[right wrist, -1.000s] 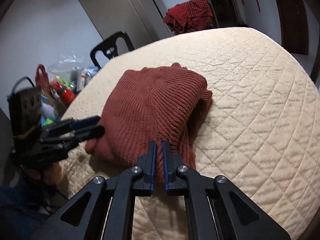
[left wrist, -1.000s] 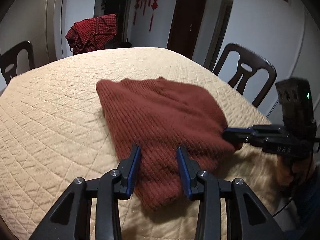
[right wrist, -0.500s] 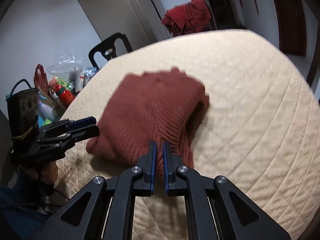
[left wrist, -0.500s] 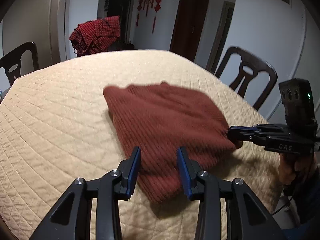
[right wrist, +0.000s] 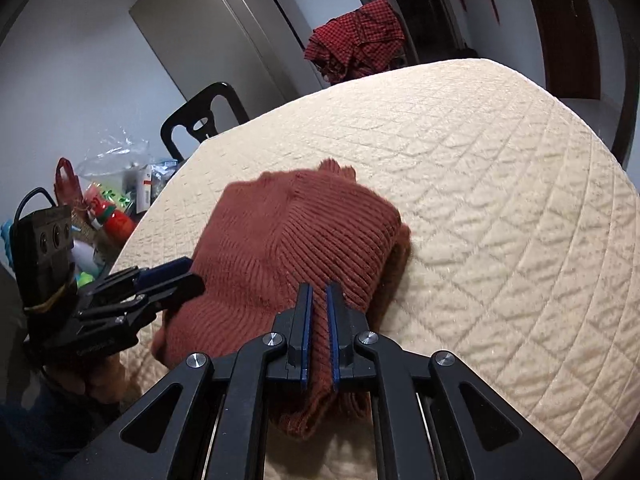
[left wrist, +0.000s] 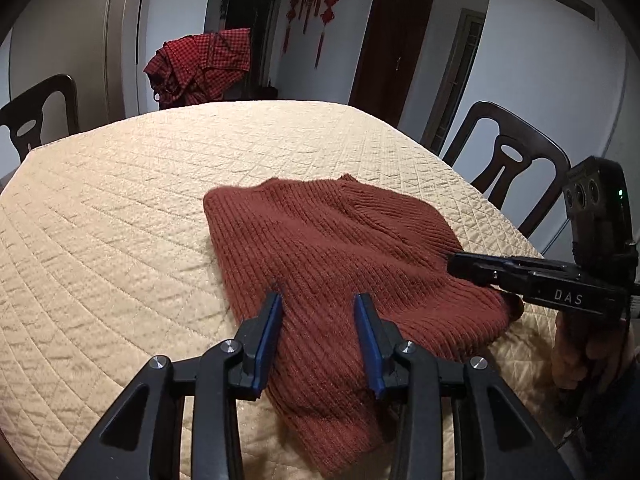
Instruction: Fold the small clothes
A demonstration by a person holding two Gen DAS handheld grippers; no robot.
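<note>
A rust-red ribbed knit sweater [left wrist: 340,256] lies folded on the beige quilted table cover [left wrist: 120,240]. My left gripper [left wrist: 318,300] is open, its fingers hovering over the sweater's near left edge, holding nothing. My right gripper [right wrist: 319,292] is shut on the sweater's near edge [right wrist: 316,240], with a ridge of knit pinched between the blue pads. The right gripper also shows in the left wrist view [left wrist: 456,266] at the sweater's right side. The left gripper shows in the right wrist view [right wrist: 184,276] at the sweater's left edge.
A red checked garment [left wrist: 200,68] hangs over a chair at the table's far side. Dark wooden chairs [left wrist: 508,164] stand around the table. Bottles and bags [right wrist: 104,208] crowd a surface left of the table. The table's near edge is close below both grippers.
The sweater has slid toward the near edge with the shut right gripper. The left gripper stayed open and now reaches further over the sweater's near left edge.
</note>
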